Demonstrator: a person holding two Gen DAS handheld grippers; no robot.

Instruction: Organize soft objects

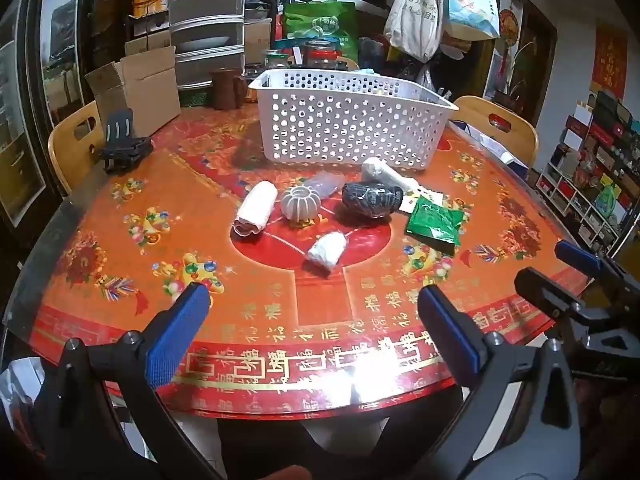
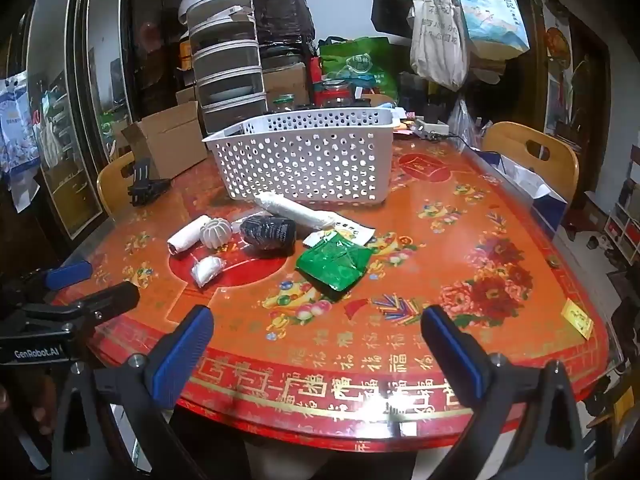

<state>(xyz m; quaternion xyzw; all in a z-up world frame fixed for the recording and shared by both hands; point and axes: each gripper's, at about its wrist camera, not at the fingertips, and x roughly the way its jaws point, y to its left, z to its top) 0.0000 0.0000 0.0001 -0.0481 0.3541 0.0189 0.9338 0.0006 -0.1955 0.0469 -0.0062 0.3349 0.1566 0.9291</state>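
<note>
So there's this round table [image 1: 120, 264] with a loud red-and-orange printed cover, and both grippers are hanging over its near edge, tipped down toward the stuff in the middle. The left gripper [image 1: 314, 324] has its blue-padded fingers [image 1: 176, 336] spread about as wide as they go, nothing between them, not touching anything. Same deal with the right gripper [image 2: 318, 344], jaws wide apart and empty, sitting just to the right of the left one. The soft things are all loose on the table, clustered around the red circle in the middle: a white rolled cloth [image 1: 256, 210] on the left, a ribbed grey pumpkin-shaped thing [image 1: 299, 204] right beside it, a dark rolled bundle [image 1: 372, 198] next to that, a small white wrapped bundle [image 1: 327, 249] closest to the grippers, and a crinkly green packet [image 1: 434, 222] off to the right. Behind the dark bundle there's a long white roll [image 2: 294, 210] lying at an angle, with a flat white packet [image 2: 344, 236] partly under the green one. The white perforated basket [image 1: 344, 128] sits farther back on the table, just behind the pile, and from here I can't see anything inside it. A cardboard box [image 1: 136, 84] and a black clamp thing [image 1: 124, 146] are off at the far left edge.
</note>
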